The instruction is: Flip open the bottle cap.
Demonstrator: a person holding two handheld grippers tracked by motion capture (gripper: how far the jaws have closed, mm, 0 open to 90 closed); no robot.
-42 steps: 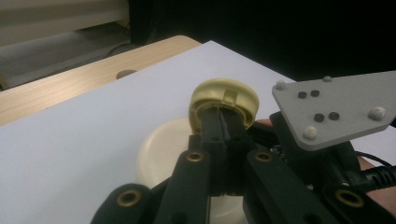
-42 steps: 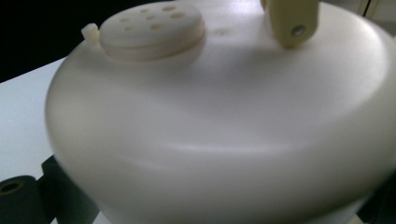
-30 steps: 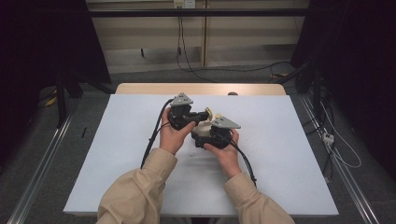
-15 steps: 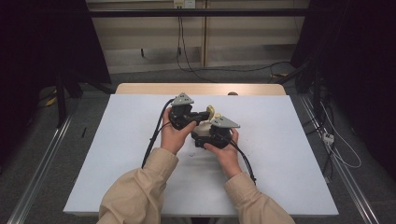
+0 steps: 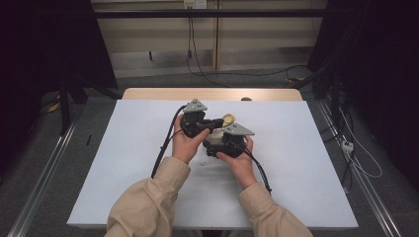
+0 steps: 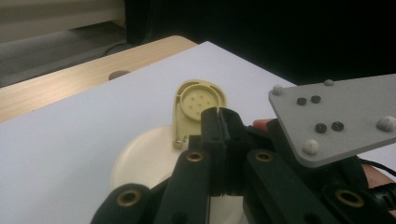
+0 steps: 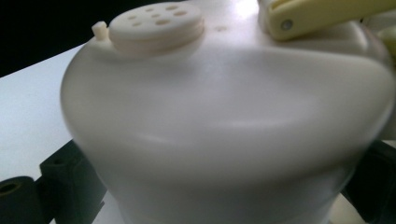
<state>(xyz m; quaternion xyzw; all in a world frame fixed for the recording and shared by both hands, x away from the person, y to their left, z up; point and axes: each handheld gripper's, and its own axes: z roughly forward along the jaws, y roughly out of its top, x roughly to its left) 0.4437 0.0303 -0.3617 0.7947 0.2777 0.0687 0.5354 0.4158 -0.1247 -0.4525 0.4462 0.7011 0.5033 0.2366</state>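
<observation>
- High view shows both forearms in beige sleeves [image 5: 148, 207] coming from the bottom edge and meeting near the middle of the white table [image 5: 123, 163].
- Left hand [image 5: 184, 143] holds the left gripper [image 5: 210, 126], which points to the right, toward the other gripper.
- Right hand [image 5: 240, 160] holds the right gripper [image 5: 220, 143] just beside it; its grey plate [image 5: 236, 129] faces up.
- Left gripper view: the two black jaws are pressed together at the tips, beside the open yellow flip lid [image 6: 198, 105]; whether they pinch the lid's edge, I cannot tell.
- Right gripper view: a cream shaker bottle [image 7: 224, 121] stands between the black jaws, which sit at both its sides and hold it.
- The shaker's top [image 7: 156, 23] has small holes and is uncovered.
</observation>
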